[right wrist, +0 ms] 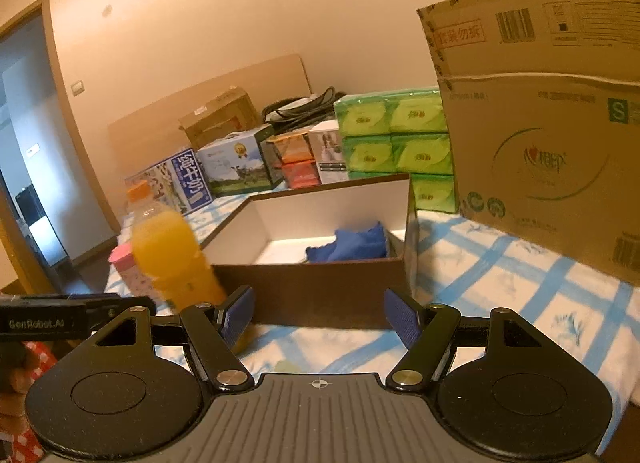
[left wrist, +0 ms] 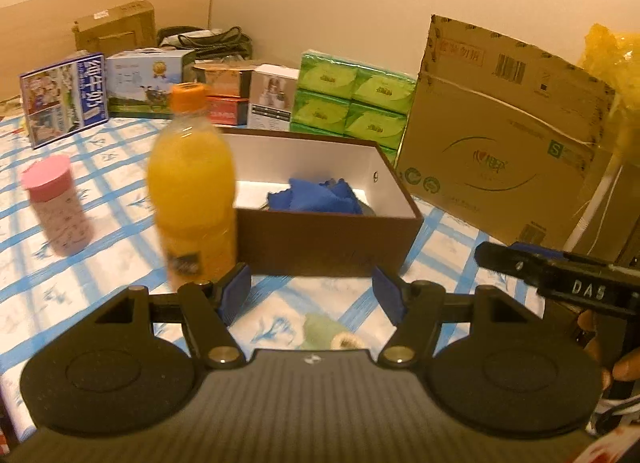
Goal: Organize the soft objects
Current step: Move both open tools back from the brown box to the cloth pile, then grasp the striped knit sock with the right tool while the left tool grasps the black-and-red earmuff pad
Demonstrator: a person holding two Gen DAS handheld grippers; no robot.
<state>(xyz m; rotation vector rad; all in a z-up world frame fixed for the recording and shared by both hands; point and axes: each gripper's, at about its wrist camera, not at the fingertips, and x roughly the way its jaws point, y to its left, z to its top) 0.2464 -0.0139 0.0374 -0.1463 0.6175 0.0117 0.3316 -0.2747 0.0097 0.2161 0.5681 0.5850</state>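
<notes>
A brown box (left wrist: 328,241) (right wrist: 320,287) with a white inside stands open on the checked bedsheet, and a crumpled blue cloth (left wrist: 320,195) (right wrist: 352,245) lies in it. My left gripper (left wrist: 314,293) hovers open in front of the box with nothing between its blue pads. Below it on the sheet lies a pale green soft thing (left wrist: 328,333), partly hidden by the gripper body. My right gripper (right wrist: 320,319) is open too and empty, facing the box's front wall. The other gripper's black body shows at the right edge of the left wrist view (left wrist: 560,275).
An orange juice bottle (left wrist: 192,199) (right wrist: 172,259) stands just left of the box, with a pink-lidded cup (left wrist: 58,209) (right wrist: 128,267) further left. A big cardboard carton (left wrist: 504,143) (right wrist: 552,135) stands to the right. Green tissue packs (left wrist: 352,97) (right wrist: 396,139) and several boxes line the wall.
</notes>
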